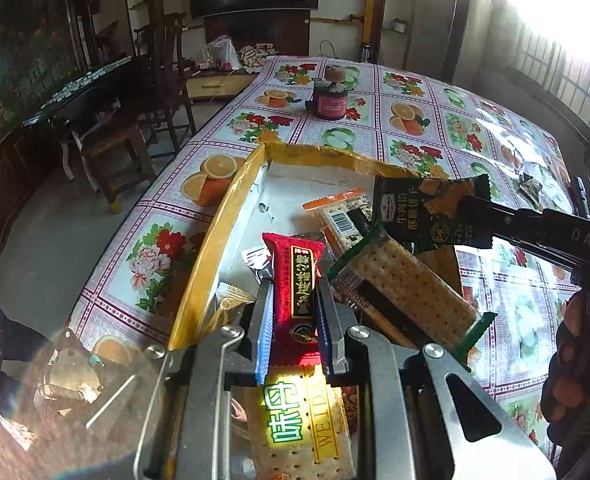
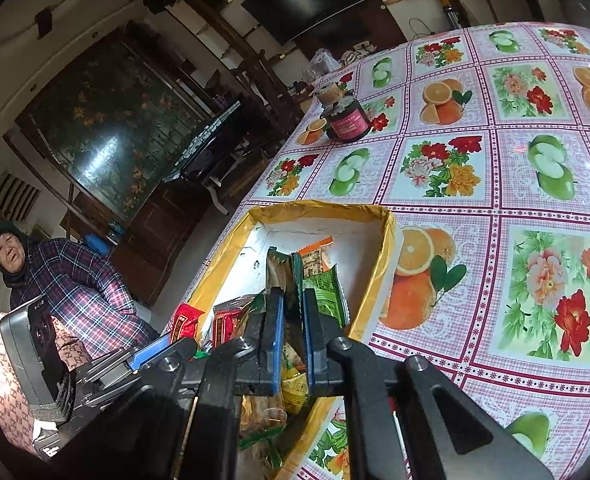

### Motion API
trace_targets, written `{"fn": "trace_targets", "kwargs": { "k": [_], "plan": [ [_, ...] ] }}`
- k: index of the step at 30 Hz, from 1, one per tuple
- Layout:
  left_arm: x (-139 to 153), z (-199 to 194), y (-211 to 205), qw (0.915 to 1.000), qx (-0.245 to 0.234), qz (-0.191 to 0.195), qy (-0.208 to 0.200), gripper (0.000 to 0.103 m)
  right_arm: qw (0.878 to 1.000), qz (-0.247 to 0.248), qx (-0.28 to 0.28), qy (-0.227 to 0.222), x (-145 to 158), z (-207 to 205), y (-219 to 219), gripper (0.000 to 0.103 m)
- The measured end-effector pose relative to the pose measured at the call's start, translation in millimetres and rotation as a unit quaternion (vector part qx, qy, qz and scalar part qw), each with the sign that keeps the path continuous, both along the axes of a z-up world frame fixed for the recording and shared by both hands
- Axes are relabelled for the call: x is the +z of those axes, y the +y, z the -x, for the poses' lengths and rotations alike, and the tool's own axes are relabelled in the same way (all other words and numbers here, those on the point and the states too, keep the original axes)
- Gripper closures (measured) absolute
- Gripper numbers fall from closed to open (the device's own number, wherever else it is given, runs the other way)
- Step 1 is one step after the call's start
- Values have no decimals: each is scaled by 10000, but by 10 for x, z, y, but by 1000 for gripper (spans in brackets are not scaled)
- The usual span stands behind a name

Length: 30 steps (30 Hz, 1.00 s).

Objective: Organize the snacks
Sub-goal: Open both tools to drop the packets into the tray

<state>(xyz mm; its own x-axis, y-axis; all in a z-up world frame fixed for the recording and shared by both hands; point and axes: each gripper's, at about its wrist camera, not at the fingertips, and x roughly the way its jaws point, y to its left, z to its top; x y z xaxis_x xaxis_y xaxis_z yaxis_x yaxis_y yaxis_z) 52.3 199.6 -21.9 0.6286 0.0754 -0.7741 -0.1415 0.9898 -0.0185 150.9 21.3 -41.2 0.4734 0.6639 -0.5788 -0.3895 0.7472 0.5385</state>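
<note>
Red snack pack [image 1: 297,280] pinched (left fingers [image 1: 265,320]), yellow-rimmed box [image 1: 215,240]

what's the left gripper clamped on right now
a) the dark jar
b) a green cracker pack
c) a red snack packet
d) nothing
c: in the left wrist view the left gripper has its blue pads pressed on both sides of the red snack packet, held above the yellow-rimmed box.
</note>
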Motion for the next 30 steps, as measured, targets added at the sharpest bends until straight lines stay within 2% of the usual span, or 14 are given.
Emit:
{"fn": "trace_targets", "kwargs": {
  "k": [10,13,17,21,23,30],
  "plan": [
    [-33,-40,11,10000,39,6,60,79,9995,315,31,-10,-66,-44,91,92],
    [-44,-45,13,9999,76,-10,75,76,9994,348,24,8,-92,-59,94,85],
    [-69,-38,26,9999,101,-2,109,64,9989,467,-39,15,-111,-63,73,69],
    [-44,-11,12,9999,127,-42,55,48,9989,456,-137,21,-103,-58,0,66],
    [-31,2,-3,9999,136,-65,31,43,9989,440,-188,-4,-82,-43,-43,62],
    [18,48,-70,9998,142,-150,-33,39,9990,404,-177,-95,5,37,-94,60]
  ]
}}
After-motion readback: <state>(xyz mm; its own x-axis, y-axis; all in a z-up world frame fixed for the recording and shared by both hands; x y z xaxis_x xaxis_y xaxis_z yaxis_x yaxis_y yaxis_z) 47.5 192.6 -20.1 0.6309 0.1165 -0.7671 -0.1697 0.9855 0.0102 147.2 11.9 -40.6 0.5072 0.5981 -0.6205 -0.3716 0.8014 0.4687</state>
